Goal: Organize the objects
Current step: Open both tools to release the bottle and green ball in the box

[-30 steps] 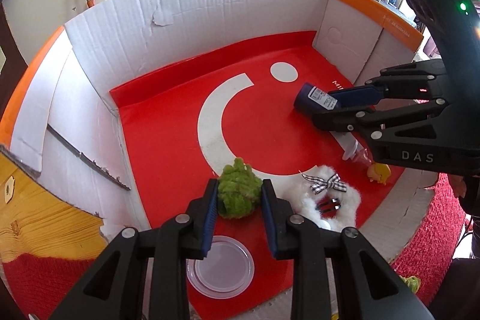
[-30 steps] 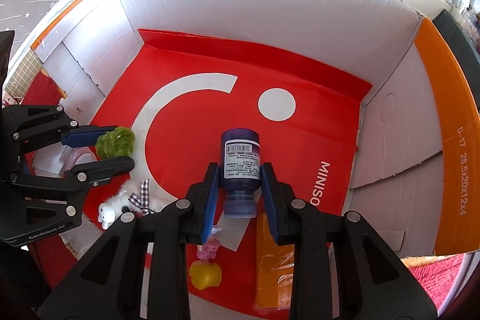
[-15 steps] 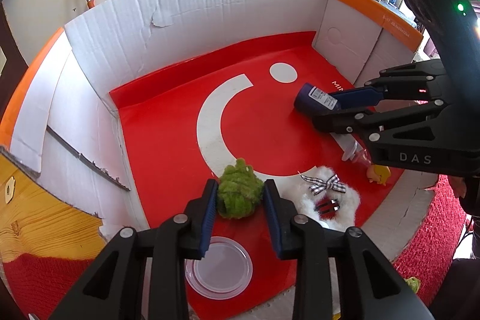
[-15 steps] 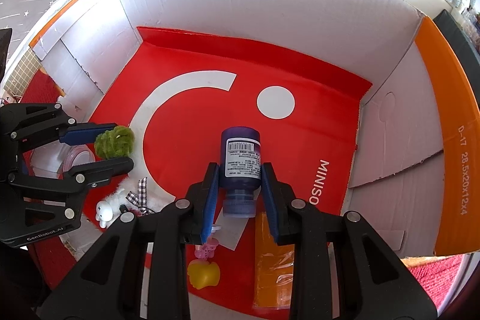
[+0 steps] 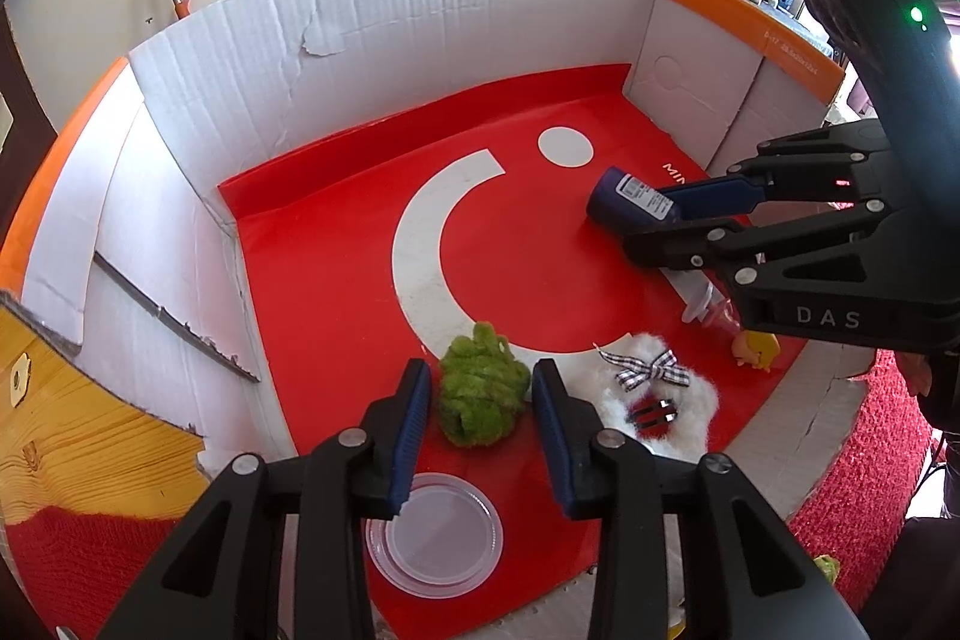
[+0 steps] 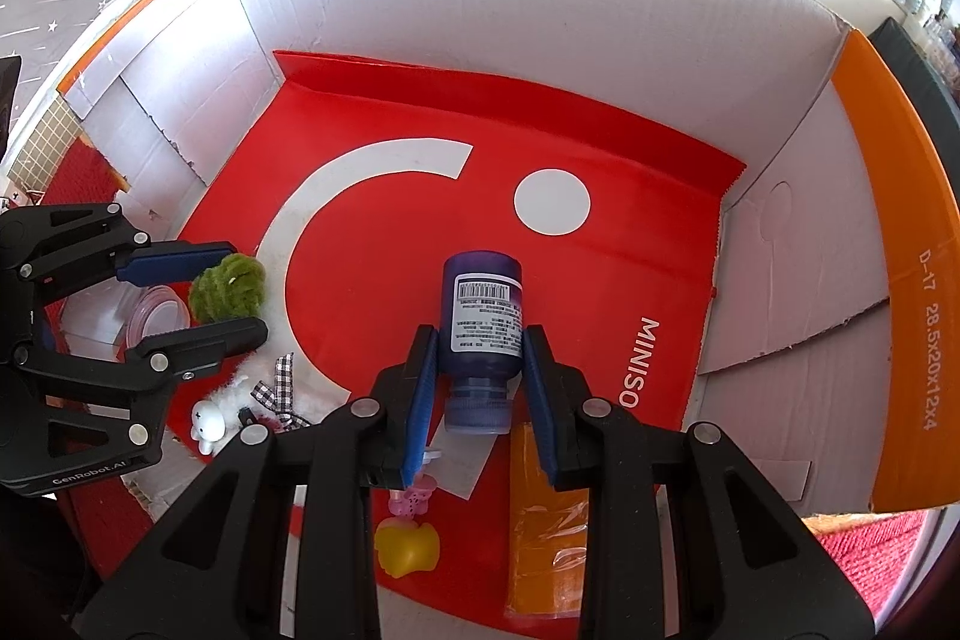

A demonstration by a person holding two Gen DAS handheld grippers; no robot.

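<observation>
Left tongs opening, pads a hair clear of the green tuft lying between them on the red sheet. Right tongs nearly closed, clamped on the blue bottle, base pointing away, cap toward the camera. Beside the tuft: white fluff with checked bow; clear lid just below. Yellow toy and orange packet near the bottle. All inside the white box.

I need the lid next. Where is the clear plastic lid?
Left wrist view: clear plastic lid on the red mat's near edge, under the left gripper, just before the green fuzzy toy.
</observation>
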